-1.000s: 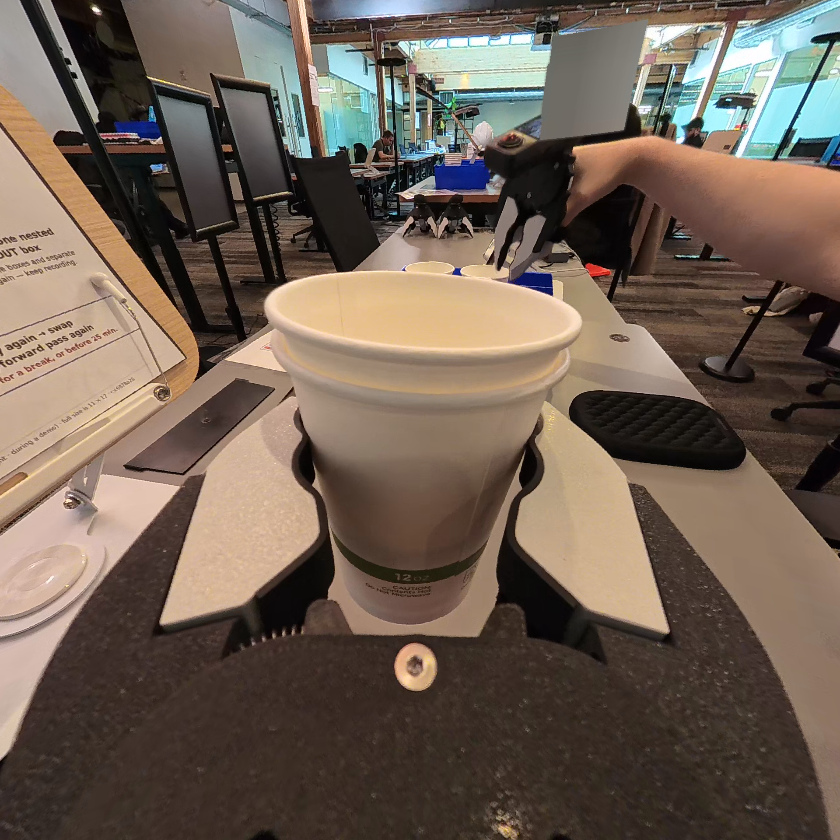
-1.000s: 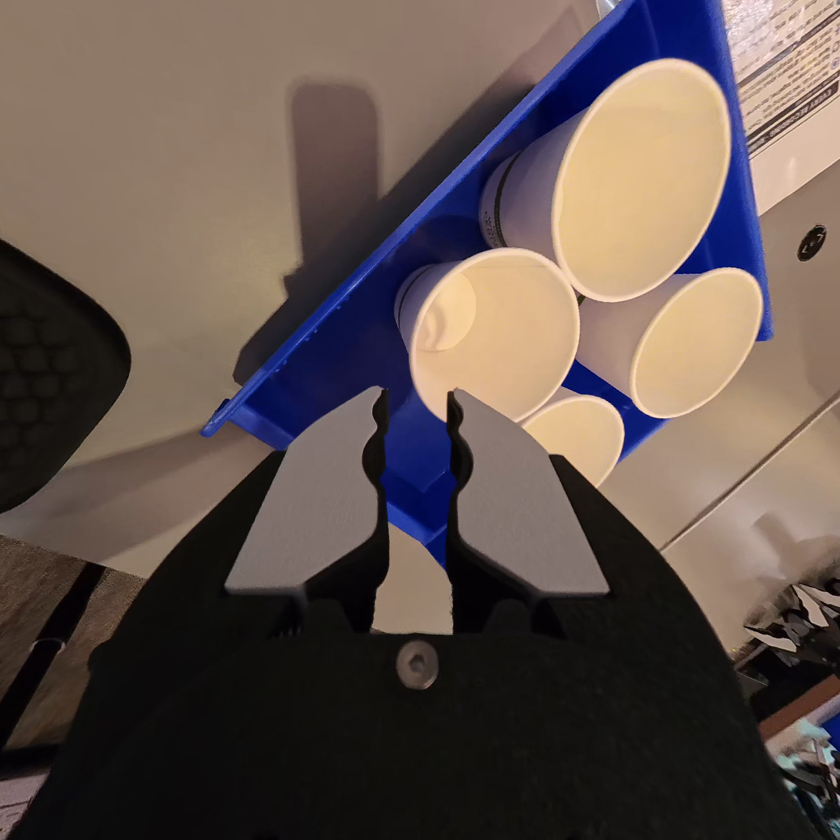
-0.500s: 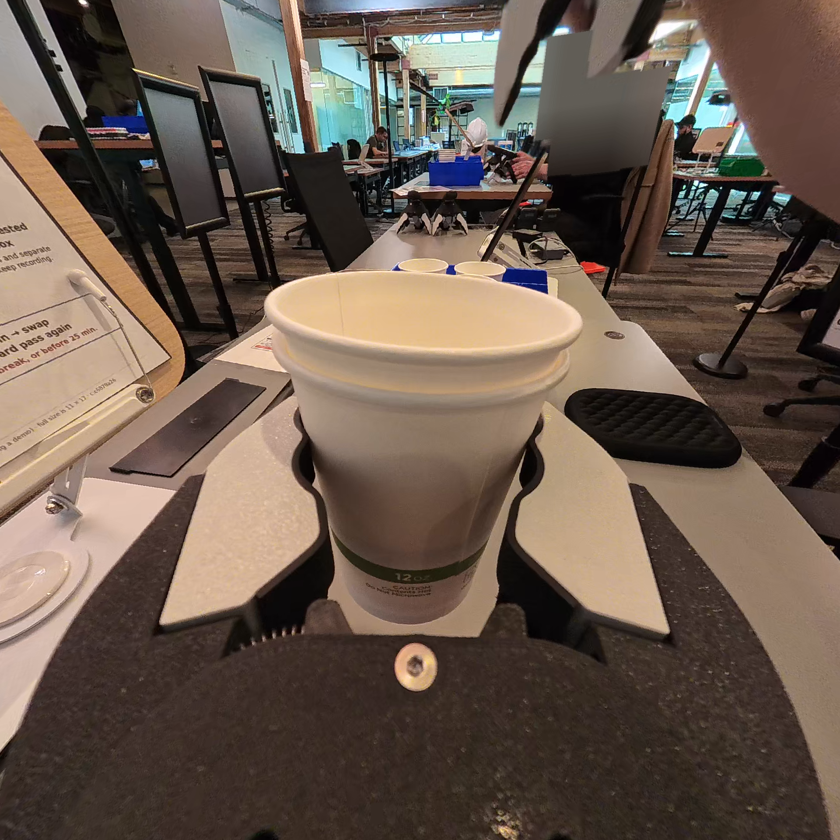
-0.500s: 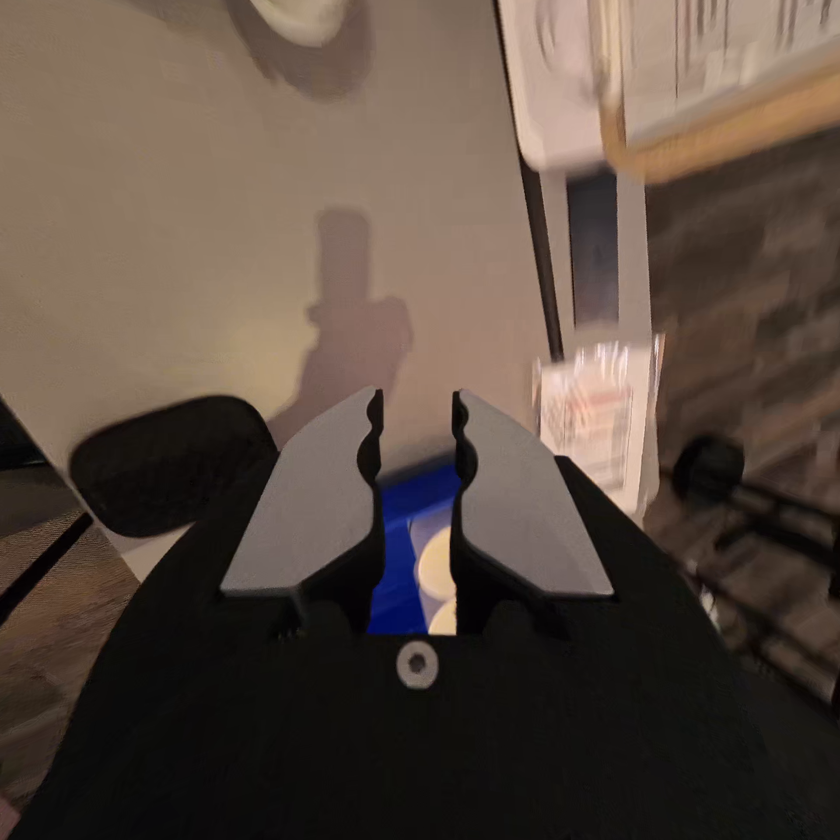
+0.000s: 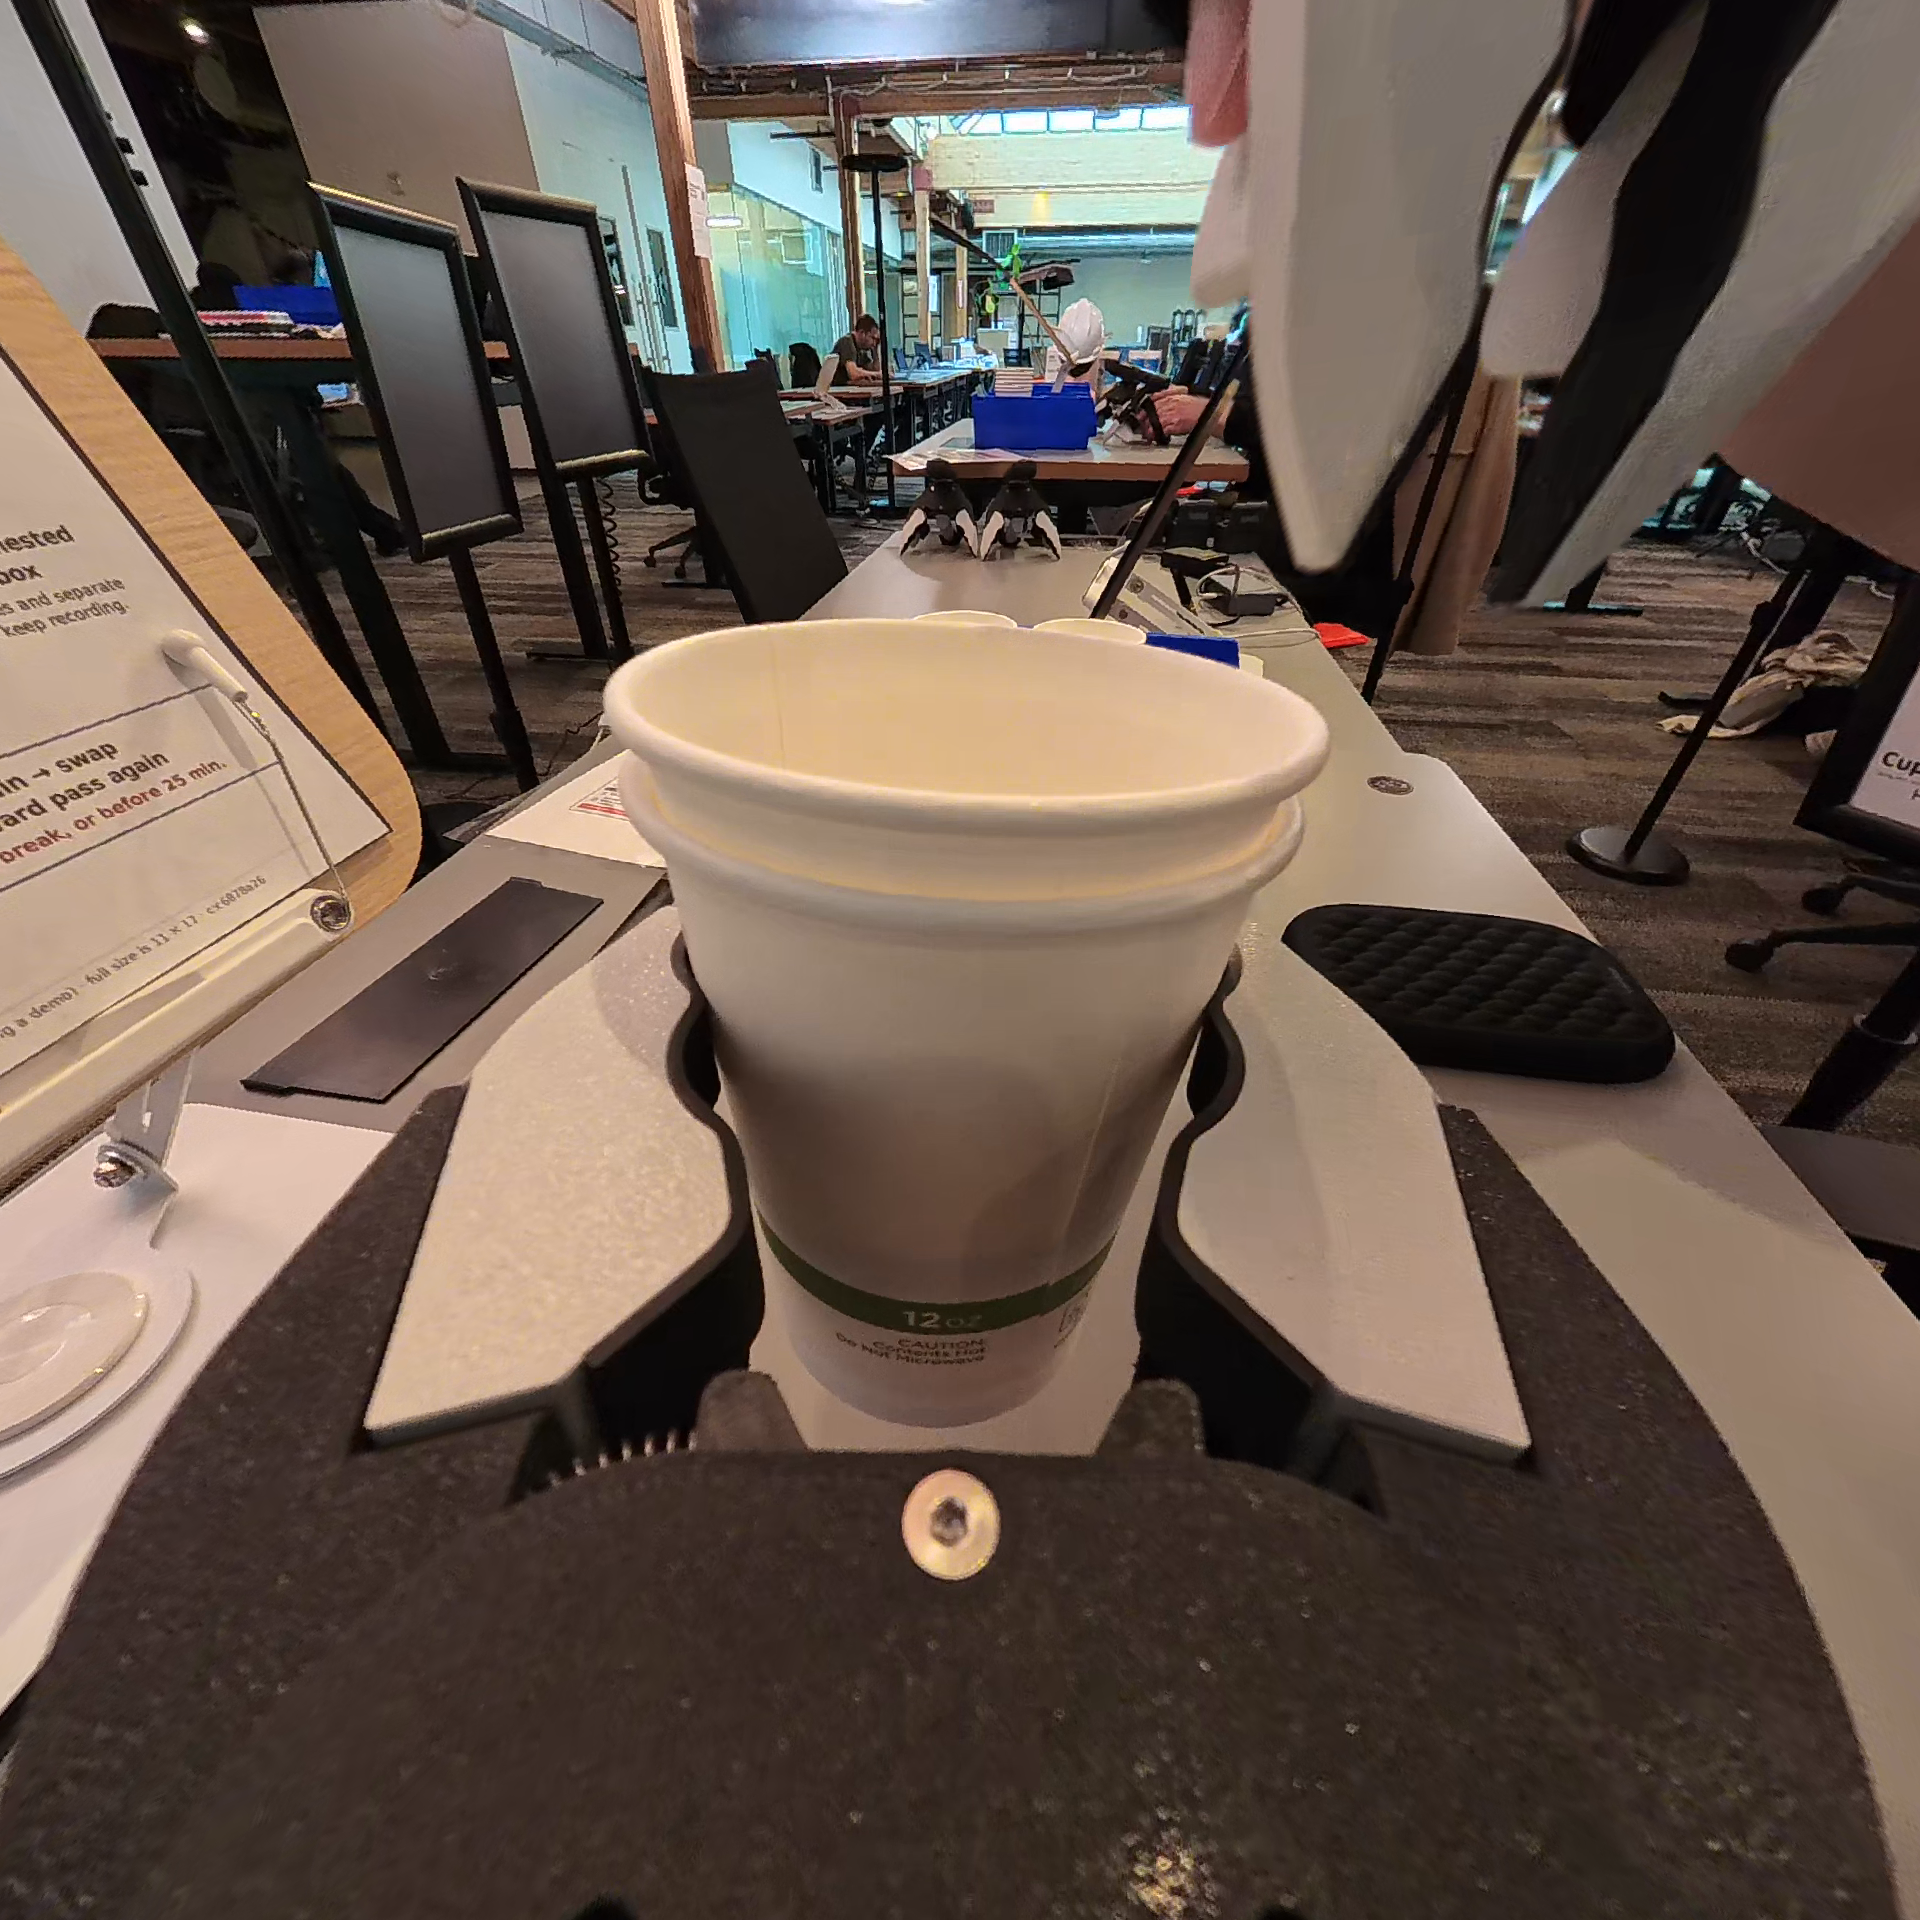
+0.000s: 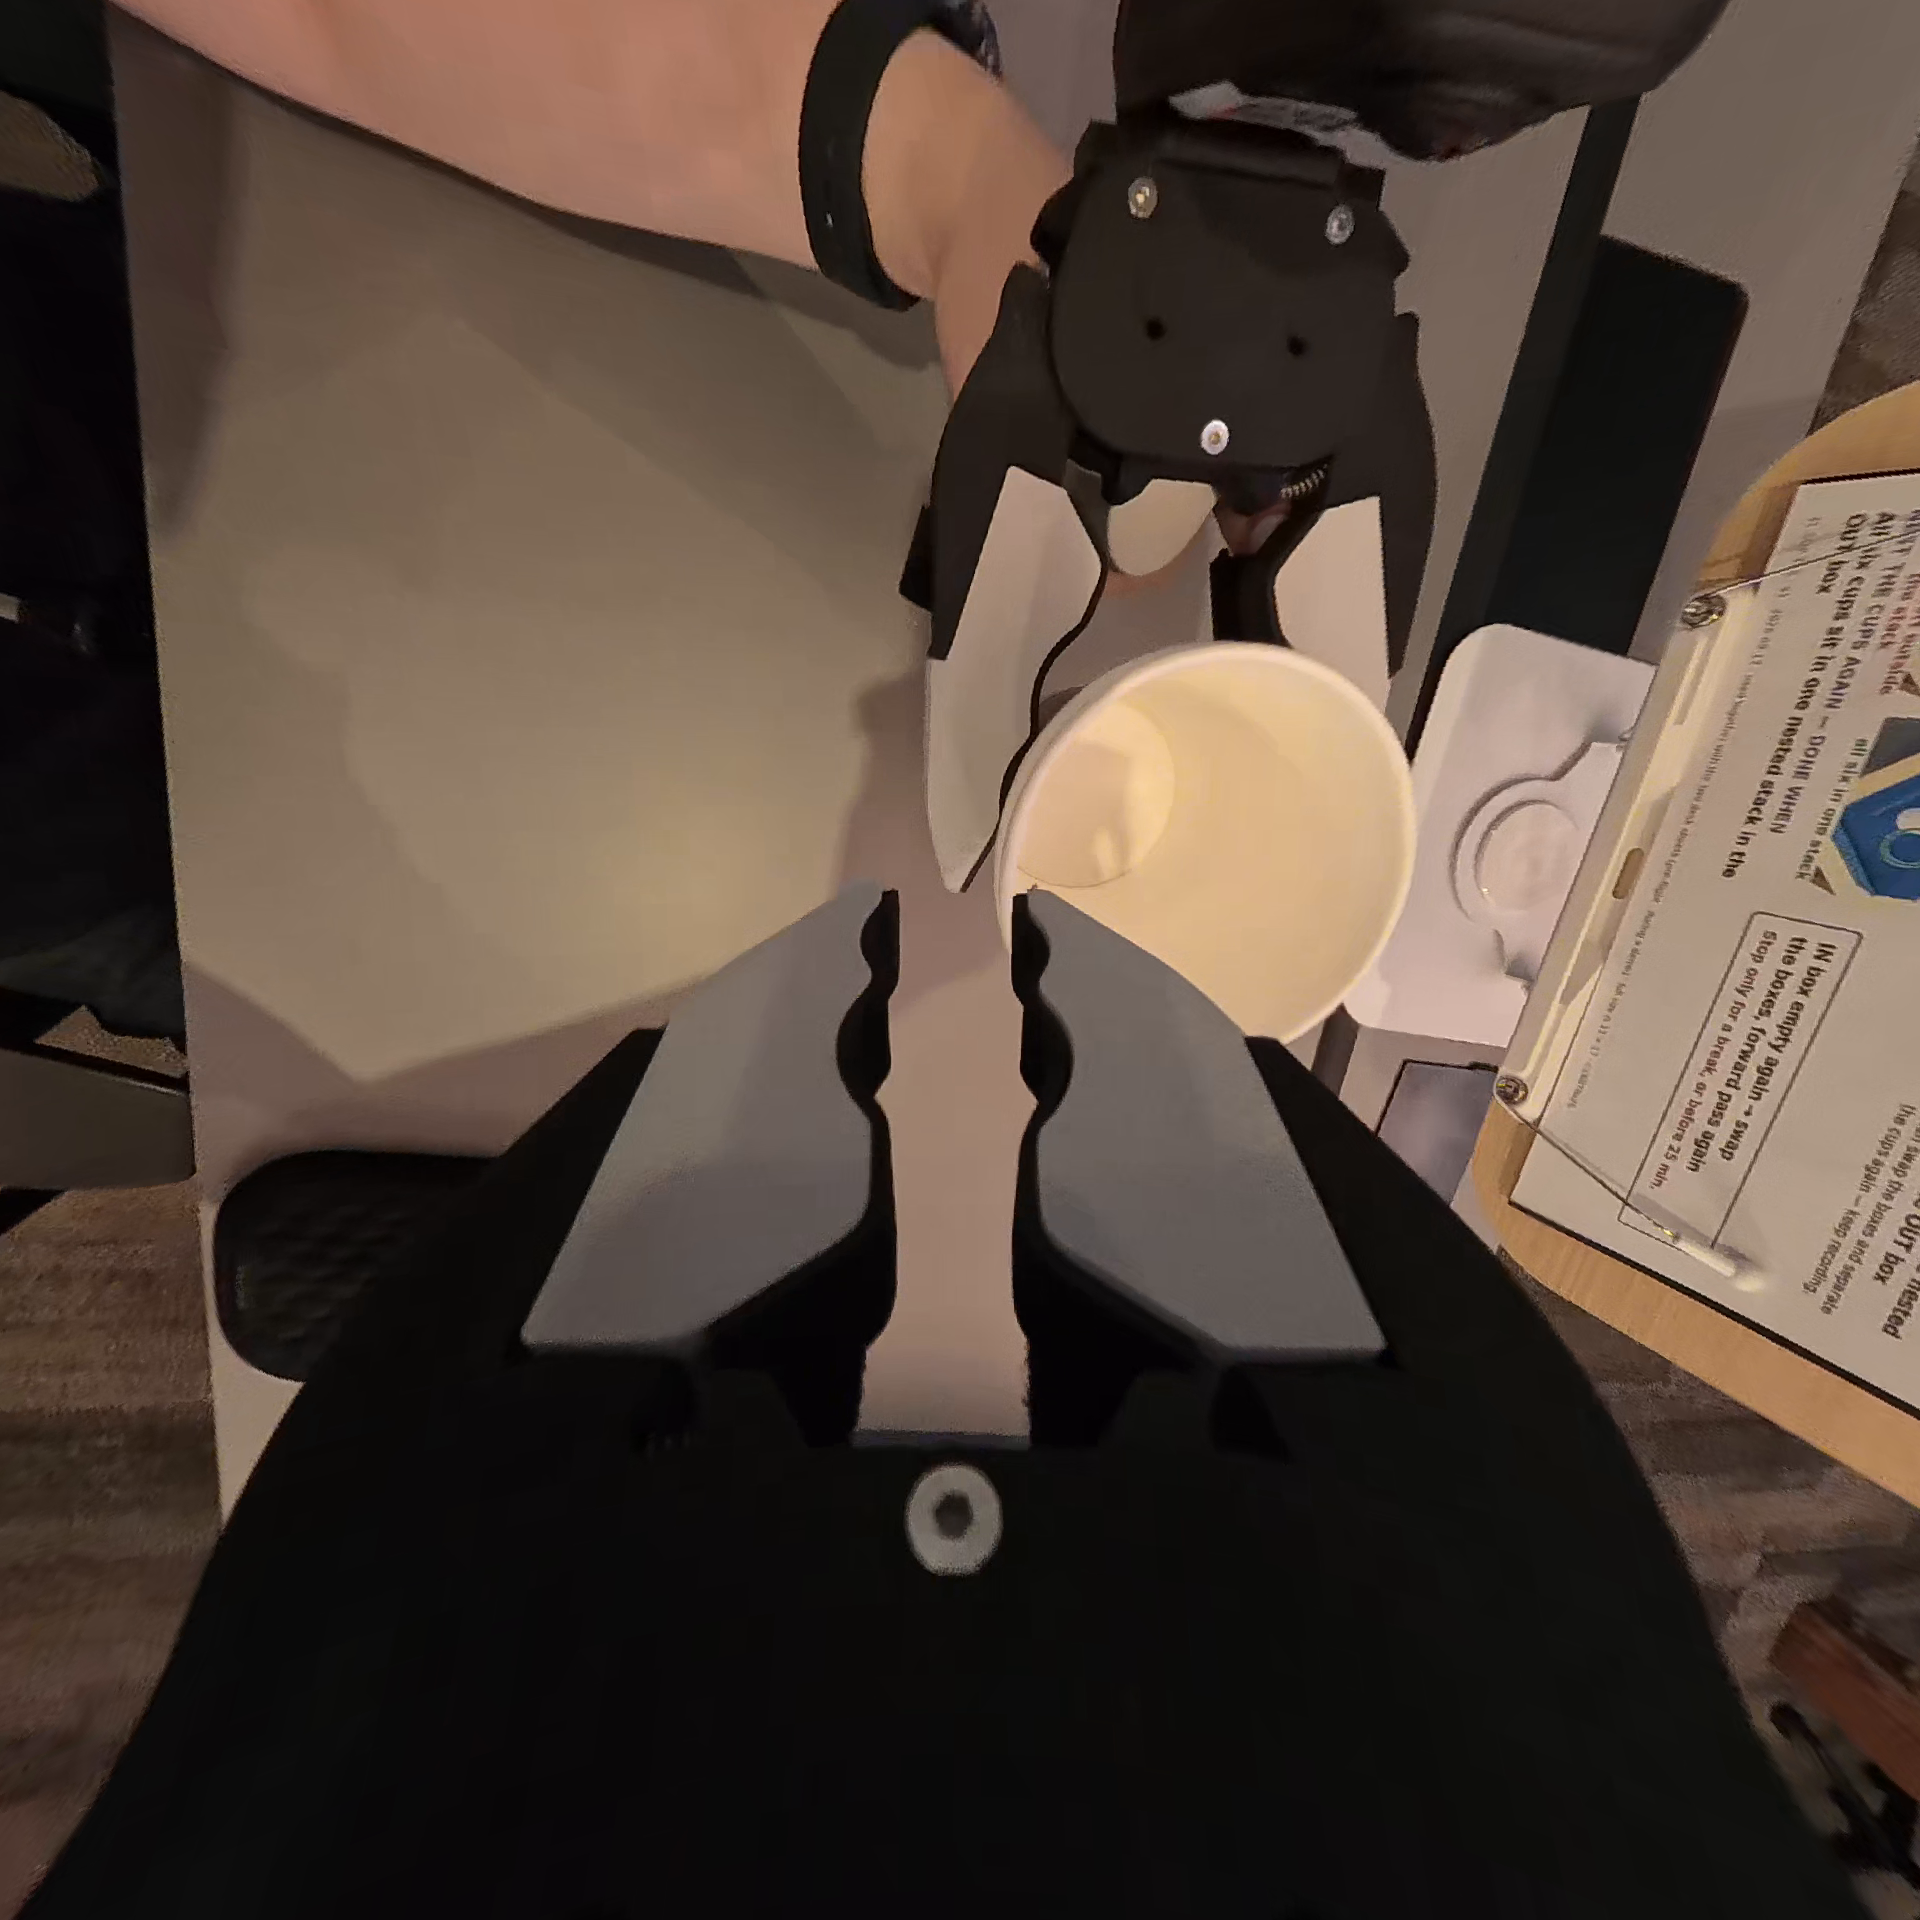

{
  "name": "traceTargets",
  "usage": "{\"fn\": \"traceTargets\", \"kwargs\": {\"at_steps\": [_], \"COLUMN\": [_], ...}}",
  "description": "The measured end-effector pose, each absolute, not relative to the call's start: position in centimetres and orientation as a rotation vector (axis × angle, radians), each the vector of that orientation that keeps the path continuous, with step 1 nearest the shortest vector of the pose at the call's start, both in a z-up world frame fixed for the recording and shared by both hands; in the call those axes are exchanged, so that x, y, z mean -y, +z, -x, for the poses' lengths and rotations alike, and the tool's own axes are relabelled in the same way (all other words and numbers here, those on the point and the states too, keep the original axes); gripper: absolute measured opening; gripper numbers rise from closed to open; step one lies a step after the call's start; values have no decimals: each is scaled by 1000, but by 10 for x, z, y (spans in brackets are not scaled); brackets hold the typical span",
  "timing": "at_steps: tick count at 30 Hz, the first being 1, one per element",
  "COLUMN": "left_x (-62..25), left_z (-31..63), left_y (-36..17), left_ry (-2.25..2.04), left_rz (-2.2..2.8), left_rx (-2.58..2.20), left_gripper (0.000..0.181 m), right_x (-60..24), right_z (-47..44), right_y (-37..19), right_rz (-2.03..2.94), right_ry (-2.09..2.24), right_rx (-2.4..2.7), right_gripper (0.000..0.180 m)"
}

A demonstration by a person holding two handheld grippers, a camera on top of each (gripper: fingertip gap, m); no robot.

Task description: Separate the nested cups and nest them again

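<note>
left claw (image 5: 956, 1039) grips the nested cups (image 5: 961, 935); only the right wrist view shows right claw (image 6: 951, 914) parted, empty, above.

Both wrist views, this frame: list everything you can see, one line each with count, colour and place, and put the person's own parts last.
nested cups: two, white, one inside the other, between the left gripper's fingers
table: one, grey, under everything
ribbed pad: one, black, on the table right of the cups
instruction board: one, wood-edged with a white sheet, left of the cups
far cups: two rims showing, white, behind the nested cups
blue bin: one, by the far cups
left gripper: black, closed on the outer cup
right gripper: black, above the cups, fingers slightly apart, empty
forearm: one, with a black wristband
</note>
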State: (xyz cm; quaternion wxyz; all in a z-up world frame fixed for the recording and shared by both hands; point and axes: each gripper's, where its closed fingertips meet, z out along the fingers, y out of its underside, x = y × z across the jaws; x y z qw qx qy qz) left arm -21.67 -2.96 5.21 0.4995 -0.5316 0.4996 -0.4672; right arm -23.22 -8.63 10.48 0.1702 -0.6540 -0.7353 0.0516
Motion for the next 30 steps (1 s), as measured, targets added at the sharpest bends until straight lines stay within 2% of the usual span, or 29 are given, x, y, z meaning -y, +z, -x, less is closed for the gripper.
{"fn": "traceTargets", "kwargs": {"at_steps": [8, 10, 19, 30], "left_x": [32, 32, 34, 36], "left_z": [217, 217, 216, 216], "left_y": [56, 56, 57, 59], "left_ry": [-1135, -1135, -1133, -1149], "left_rz": [1273, 1271, 1265, 1256], "left_rx": [-1209, -1211, -1219, -1214], "left_gripper": [90, 90, 90, 90], "right_x": [77, 77, 77, 78], "right_z": [237, 238, 235, 235], "right_y": [89, 87, 82, 84], "right_rz": [1880, 1884, 1931, 1936], "right_ry": [123, 135, 180, 173], "right_rx": [2115, 2118, 2122, 2132], "right_gripper": [18, 11, 3, 3]}}
